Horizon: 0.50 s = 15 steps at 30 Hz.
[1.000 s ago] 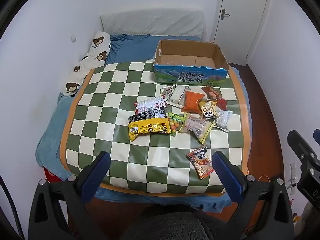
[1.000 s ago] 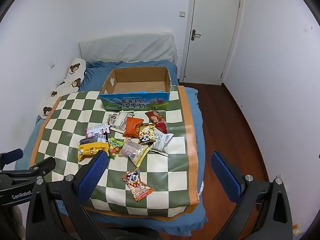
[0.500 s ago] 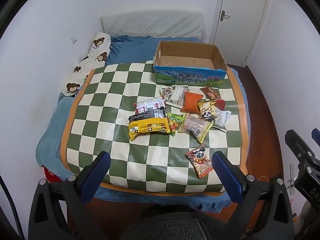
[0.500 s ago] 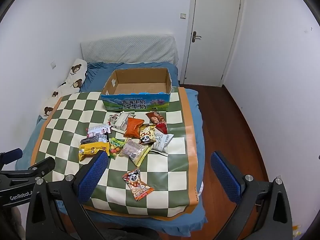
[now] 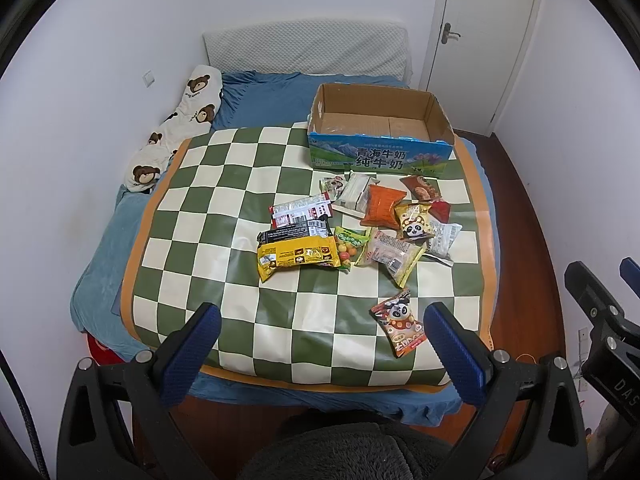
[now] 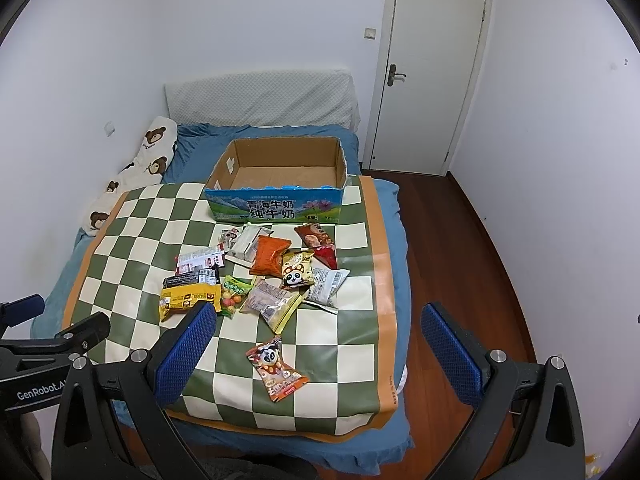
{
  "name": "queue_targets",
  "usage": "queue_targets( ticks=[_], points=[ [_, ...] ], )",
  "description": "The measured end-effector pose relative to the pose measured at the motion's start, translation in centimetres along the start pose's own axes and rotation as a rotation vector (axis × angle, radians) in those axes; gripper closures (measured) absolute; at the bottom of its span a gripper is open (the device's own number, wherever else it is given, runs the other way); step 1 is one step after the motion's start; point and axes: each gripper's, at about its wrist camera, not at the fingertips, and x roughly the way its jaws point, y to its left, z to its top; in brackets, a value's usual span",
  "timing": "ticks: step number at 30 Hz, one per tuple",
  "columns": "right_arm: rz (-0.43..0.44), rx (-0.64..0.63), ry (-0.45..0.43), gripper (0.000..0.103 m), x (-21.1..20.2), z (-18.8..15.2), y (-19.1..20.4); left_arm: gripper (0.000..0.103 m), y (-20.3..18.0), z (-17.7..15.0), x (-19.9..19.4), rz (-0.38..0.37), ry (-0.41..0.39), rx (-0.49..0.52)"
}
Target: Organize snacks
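Left gripper [image 5: 320, 332]: fingers spread wide, empty, held off the near edge of the checkered mat [image 5: 224, 208]. Yellow packet [image 5: 298, 256], left end of the snack pile at mat centre. Cardboard box [image 5: 380, 156], open-topped, behind the pile. Panda packet [image 5: 402, 322], alone, nearest. Right gripper [image 6: 318, 340]: wide apart, empty

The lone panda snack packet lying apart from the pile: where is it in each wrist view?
Left wrist: panda packet, lower right, just inside the right blue finger.
Right wrist: panda packet, lower centre, between the fingers.
Shared landmark: cardboard box beyond the pile.
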Motion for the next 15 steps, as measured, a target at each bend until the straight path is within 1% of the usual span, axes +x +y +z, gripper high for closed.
queue_targets(
  ticks=[6, 15],
  points=[
    [-0.005, 0.001, -0.002, 0.000, 0.1, 0.0, 0.0, 0.000, -0.2, 0.1, -1.0, -0.001, 0.000, 0.003],
    [-0.005, -0.001, -0.006, 0.000, 0.0, 0.0, 0.1, 0.000, -0.4, 0.3, -1.0, -0.001, -0.001, 0.003]
  ],
)
